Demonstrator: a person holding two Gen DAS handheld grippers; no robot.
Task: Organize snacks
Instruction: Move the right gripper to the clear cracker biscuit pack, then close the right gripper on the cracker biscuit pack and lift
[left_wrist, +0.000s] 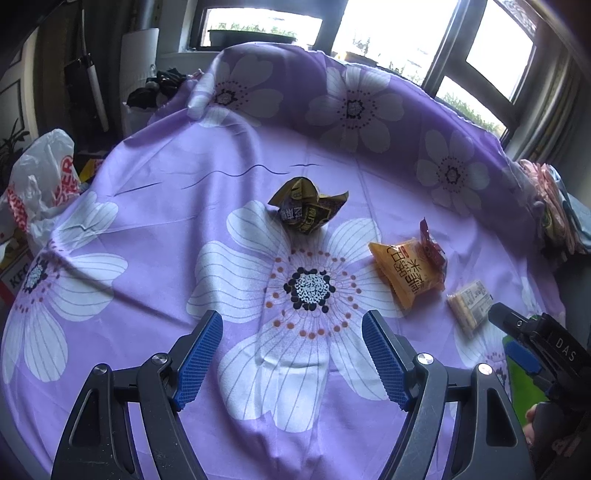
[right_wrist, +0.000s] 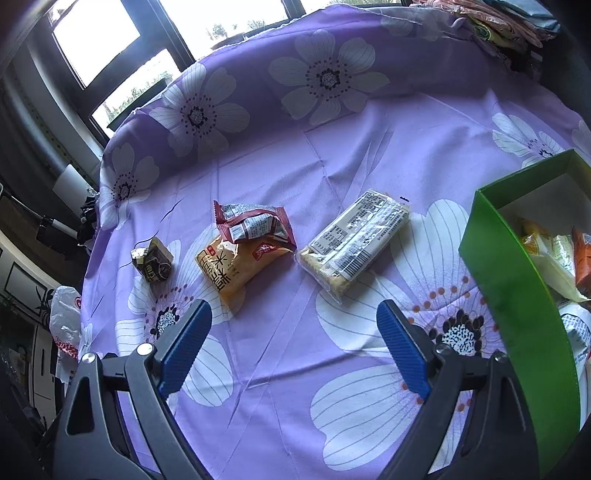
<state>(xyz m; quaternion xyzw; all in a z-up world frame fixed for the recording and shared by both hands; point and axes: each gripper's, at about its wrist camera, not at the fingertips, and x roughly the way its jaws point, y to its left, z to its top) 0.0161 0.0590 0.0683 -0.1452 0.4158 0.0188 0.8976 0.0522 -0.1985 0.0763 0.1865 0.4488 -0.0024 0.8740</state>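
Observation:
Several snacks lie on the purple flowered cloth. A crumpled olive-brown packet sits farthest left, an orange packet with a red packet leaning on it in the middle, and a clear cracker pack to the right. A green box at the right edge holds several packets. My left gripper is open above a white flower, short of the olive packet. My right gripper is open with bare cloth between its fingers, just in front of the cracker pack and orange packet.
A white plastic bag with red print lies off the cloth's left edge. Folded fabrics are piled at the far right. Windows stand behind the raised back of the cloth. The right gripper's body shows in the left wrist view.

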